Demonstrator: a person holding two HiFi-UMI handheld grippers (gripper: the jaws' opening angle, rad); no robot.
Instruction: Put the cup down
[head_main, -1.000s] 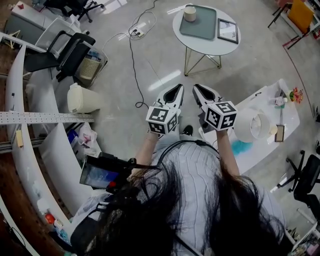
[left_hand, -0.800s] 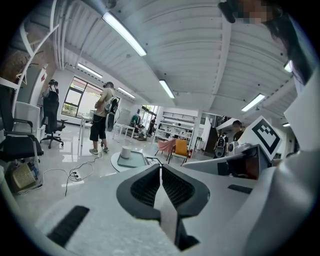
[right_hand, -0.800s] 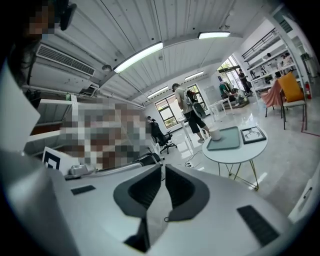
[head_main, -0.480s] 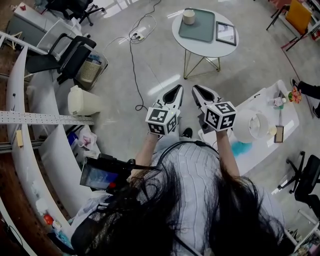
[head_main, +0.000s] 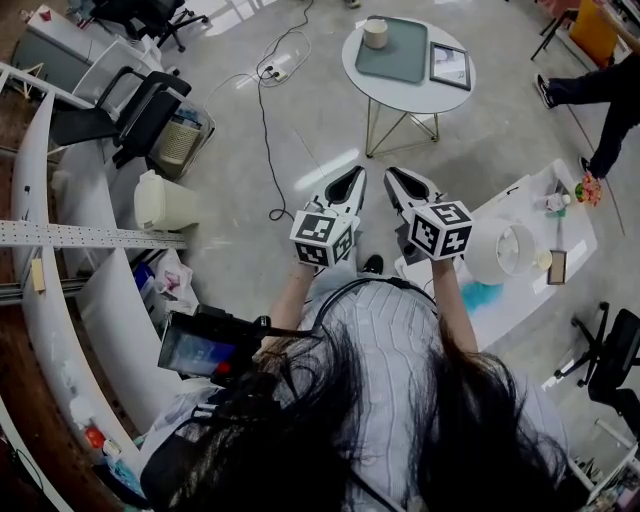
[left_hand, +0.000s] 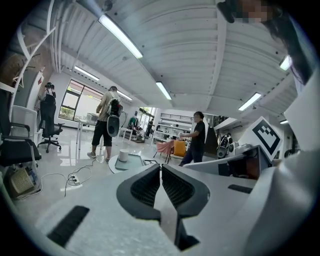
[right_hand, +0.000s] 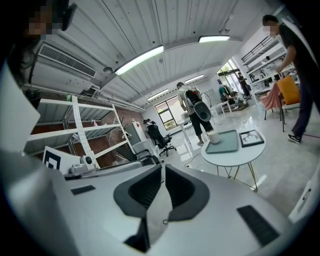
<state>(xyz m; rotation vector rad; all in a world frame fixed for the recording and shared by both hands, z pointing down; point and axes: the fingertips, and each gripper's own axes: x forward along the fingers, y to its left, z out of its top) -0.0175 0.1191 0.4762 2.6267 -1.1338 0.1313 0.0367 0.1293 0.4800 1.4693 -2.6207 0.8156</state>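
A cream cup (head_main: 376, 32) stands on a grey-green tray (head_main: 398, 50) on the round white table (head_main: 410, 90), far ahead of both grippers. The same cup (right_hand: 213, 136) shows in the right gripper view and, small, as the cup (left_hand: 123, 155) in the left gripper view. My left gripper (head_main: 352, 180) and right gripper (head_main: 396, 178) are held side by side at chest height over the floor, pointing toward the table. Both have their jaws shut with nothing between them.
A framed picture (head_main: 450, 65) lies beside the tray. A white desk (head_main: 530, 250) with a lamp shade is at the right, a curved white counter (head_main: 60, 300) and a bin (head_main: 165, 200) at the left. A cable (head_main: 265, 110) trails over the floor. A person's legs (head_main: 590, 90) walk past at the upper right.
Both grippers hold the same place. A person's legs have walked into view at the upper right.
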